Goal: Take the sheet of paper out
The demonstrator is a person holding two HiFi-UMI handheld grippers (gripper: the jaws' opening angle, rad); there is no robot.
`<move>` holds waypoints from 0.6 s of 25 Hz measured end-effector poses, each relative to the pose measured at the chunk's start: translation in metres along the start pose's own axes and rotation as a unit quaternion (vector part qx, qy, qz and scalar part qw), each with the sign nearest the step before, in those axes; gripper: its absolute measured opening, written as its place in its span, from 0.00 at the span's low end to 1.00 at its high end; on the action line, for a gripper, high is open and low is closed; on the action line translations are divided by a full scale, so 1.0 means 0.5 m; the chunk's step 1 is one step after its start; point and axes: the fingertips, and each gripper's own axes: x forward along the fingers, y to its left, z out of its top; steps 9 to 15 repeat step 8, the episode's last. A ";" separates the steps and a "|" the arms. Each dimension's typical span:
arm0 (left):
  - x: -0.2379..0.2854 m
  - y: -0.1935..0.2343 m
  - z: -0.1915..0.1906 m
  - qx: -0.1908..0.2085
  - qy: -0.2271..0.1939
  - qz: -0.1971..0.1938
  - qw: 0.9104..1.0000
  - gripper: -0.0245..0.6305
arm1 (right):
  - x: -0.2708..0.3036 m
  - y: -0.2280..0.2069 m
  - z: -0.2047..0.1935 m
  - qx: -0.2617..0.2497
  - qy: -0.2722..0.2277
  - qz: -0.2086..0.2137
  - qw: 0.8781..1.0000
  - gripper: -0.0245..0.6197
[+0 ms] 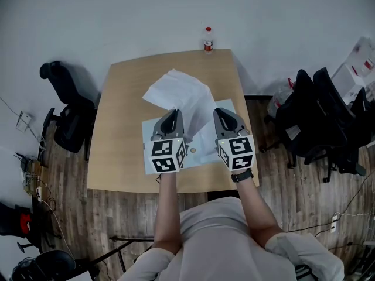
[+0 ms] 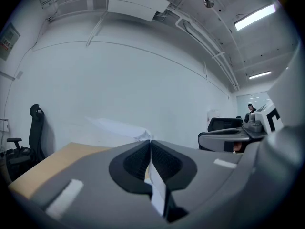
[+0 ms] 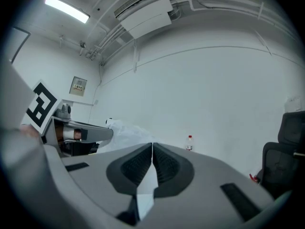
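Note:
A crumpled white sheet of paper (image 1: pixel 176 91) rises over the middle of the wooden table (image 1: pixel 117 133). Its lower part runs into a pale flat sleeve (image 1: pixel 229 106) that lies on the table under both grippers. My left gripper (image 1: pixel 171 117) is shut on the paper's near edge, and a white strip (image 2: pixel 155 185) shows between its closed jaws. My right gripper (image 1: pixel 225 116) is shut on a thin white edge (image 3: pixel 147 185), apparently the sleeve's, just right of the paper (image 3: pixel 125 132). Both grippers point level, side by side.
A small bottle with a red cap (image 1: pixel 208 40) stands at the table's far edge. A small round thing (image 1: pixel 193 150) lies on the sleeve between the grippers. Black office chairs stand at the left (image 1: pixel 67 119) and right (image 1: pixel 319 119) of the table.

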 end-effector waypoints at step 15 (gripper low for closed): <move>0.021 0.000 -0.036 -0.002 0.031 0.000 1.000 0.06 | 0.002 -0.022 -0.021 0.000 0.012 -0.008 1.000 0.06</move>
